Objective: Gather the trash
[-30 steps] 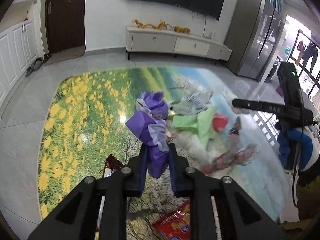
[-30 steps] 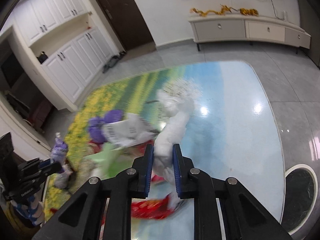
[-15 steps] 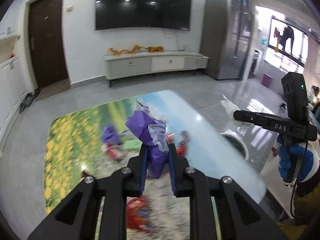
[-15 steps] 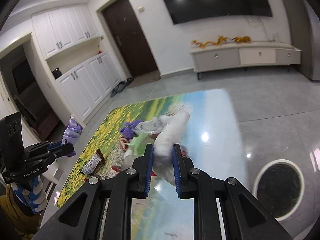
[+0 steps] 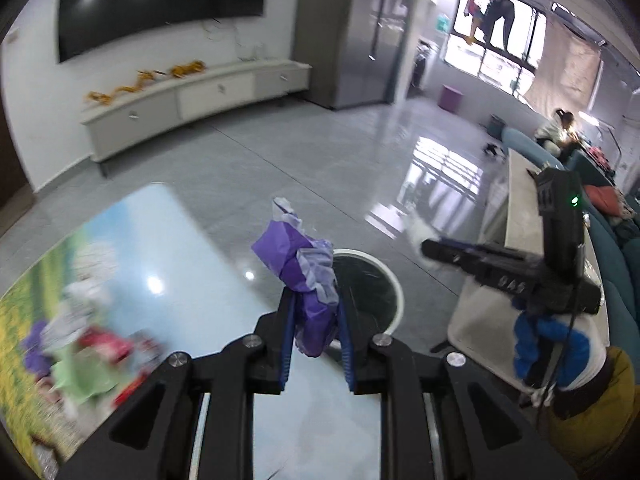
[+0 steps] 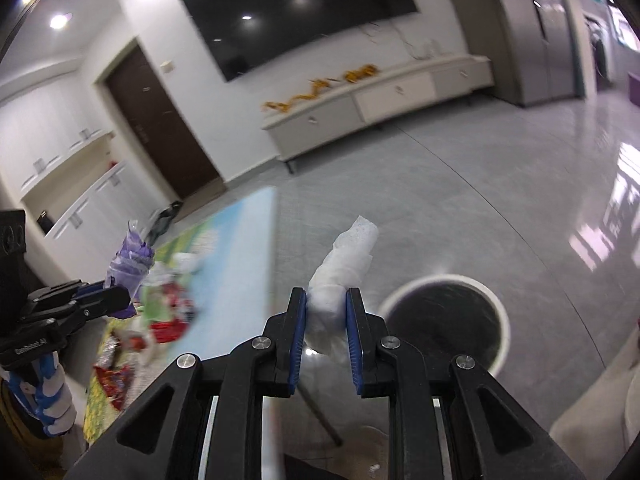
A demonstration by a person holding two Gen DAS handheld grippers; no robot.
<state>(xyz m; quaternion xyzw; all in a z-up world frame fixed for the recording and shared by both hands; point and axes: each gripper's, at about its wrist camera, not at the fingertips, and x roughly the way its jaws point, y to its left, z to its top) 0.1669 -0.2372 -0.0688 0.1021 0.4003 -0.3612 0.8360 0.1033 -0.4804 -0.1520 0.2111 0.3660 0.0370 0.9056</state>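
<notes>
My left gripper [image 5: 314, 300] is shut on a crumpled purple wrapper [image 5: 302, 264] and holds it in the air near the table's right edge, just left of a white-rimmed round trash bin [image 5: 394, 300] on the floor. My right gripper [image 6: 326, 300] is shut on a crumpled white tissue [image 6: 346, 258], held above the floor just left of the same bin [image 6: 490, 300]. The right gripper also shows in the left wrist view [image 5: 424, 246], the left one in the right wrist view [image 6: 124, 298]. More trash [image 5: 84, 344] lies on the table.
The table [image 5: 168, 248] has a glossy landscape-print top. Red, green and white wrappers [image 6: 160, 316] lie on it. A white TV cabinet [image 5: 192, 92] stands at the far wall. A pale counter [image 5: 516, 208] and teal sofa lie to the right.
Both grippers have swung right, off the trash pile and towards the bin, each keeping its hold. The bin is now close below both.
</notes>
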